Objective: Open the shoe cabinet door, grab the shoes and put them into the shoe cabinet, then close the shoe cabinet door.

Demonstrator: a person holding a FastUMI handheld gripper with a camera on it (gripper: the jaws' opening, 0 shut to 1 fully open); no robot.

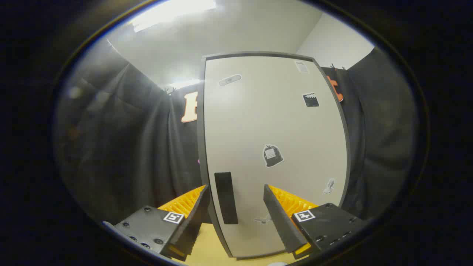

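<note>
The tall white shoe cabinet door (273, 147) with its dark rectangular handle (225, 197) stands shut directly ahead, blocking the gripper's (235, 201) spread fingers, with open room along the draped black cloth wall (122, 147) beside it

I'm in a recording booth, not a home: black cloth (122, 147) hangs on both sides, a white ceiling with a lamp (173, 11) overhead, one stickered cabinet (273, 122) standing alone.

Black cloth walls (122, 147), white ceiling (240, 33), bright ceiling light (173, 11), yellowish floor (207, 244)
</note>
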